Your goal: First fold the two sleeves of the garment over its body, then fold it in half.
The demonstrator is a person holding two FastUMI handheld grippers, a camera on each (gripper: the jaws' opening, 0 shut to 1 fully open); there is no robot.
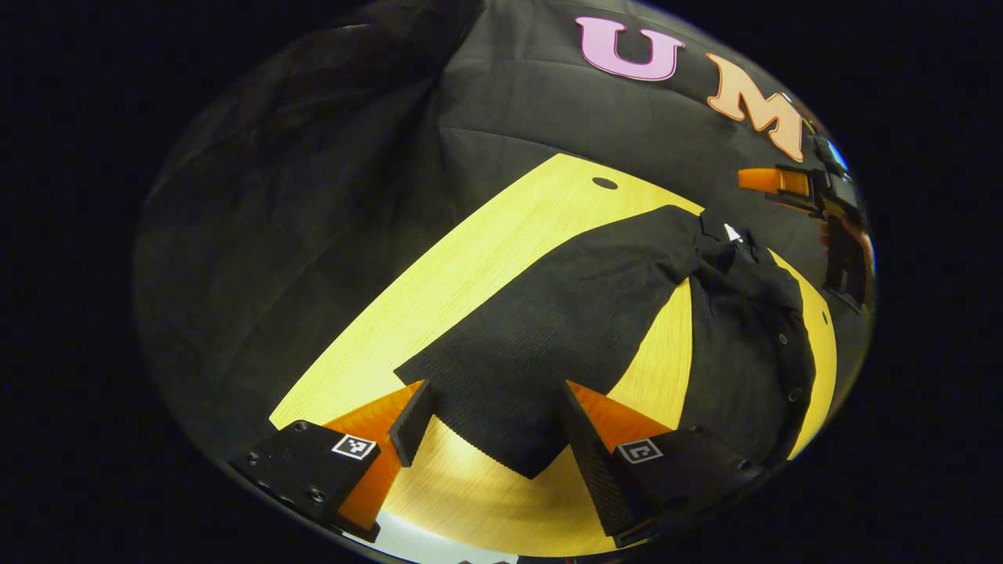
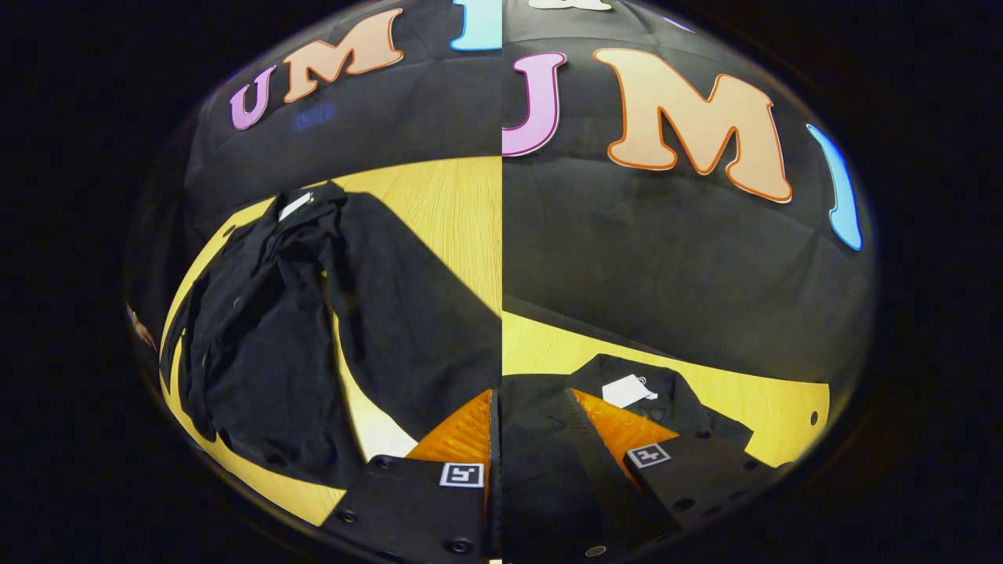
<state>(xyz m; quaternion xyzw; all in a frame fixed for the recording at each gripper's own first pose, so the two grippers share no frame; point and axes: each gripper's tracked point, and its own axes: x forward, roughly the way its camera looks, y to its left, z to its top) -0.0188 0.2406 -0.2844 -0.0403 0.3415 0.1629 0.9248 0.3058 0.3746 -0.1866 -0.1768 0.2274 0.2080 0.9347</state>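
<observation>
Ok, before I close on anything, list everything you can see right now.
Garment: one, black, spread on the table, one sleeve reaching toward the left gripper.
Tag: one, white, at the garment's collar.
Table: one, yellow wood, under the garment.
Hole: one, dark, near the table's far edge.
Booth wall: one, black cloth, behind the table.
Left gripper: one, open, fingers either side of the sleeve's end.
Right gripper: one, beyond the collar in the left gripper view; open or shut unclear.
</observation>
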